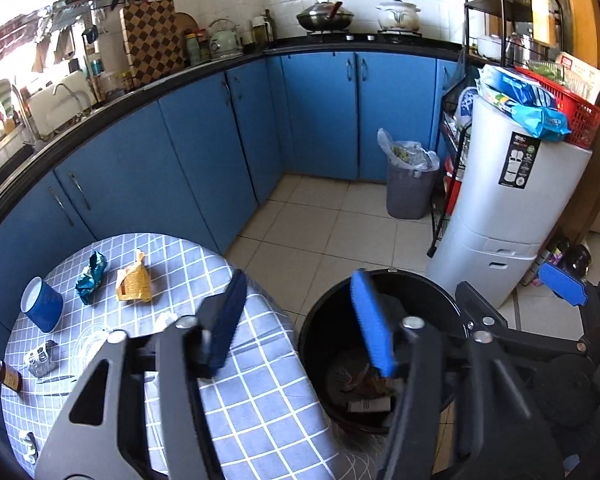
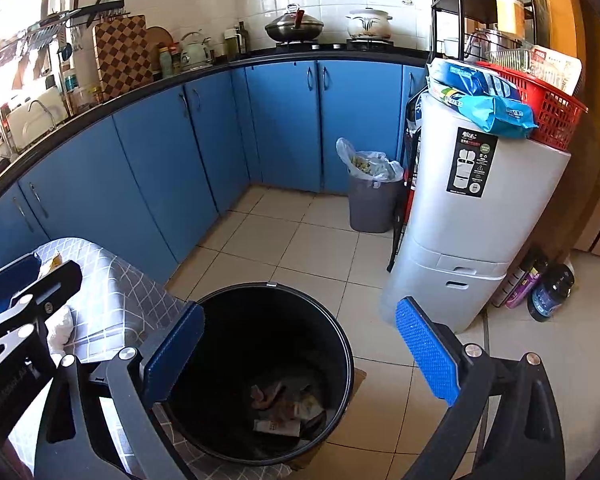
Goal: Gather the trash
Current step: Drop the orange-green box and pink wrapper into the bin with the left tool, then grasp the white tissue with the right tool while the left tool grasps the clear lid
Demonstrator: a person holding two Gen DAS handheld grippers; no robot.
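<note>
A black round bin [image 2: 340, 344] stands on the floor beside a checked-cloth table [image 1: 260, 412]; it holds several bits of trash [image 2: 288, 404]. My right gripper [image 2: 300, 352] is open and empty above the bin. My left gripper [image 1: 300, 320] is open and empty over the table edge and the bin [image 1: 324, 320]. On the table lie a crumpled teal wrapper [image 1: 91, 277], a yellow wrapper [image 1: 134, 282], a crushed clear wrapper [image 1: 41, 358] and a white wad [image 1: 166, 318]. The right gripper also shows in the left wrist view [image 1: 564, 284].
On the table stand a blue cup [image 1: 42, 304] and a brown bottle [image 1: 5, 373]. A grey lined bin [image 2: 374, 196], a white drawer tower [image 2: 472, 216] with a red basket [image 2: 548, 104], floor bottles [image 2: 548, 292] and blue cabinets [image 1: 324, 116] surround the tiled floor.
</note>
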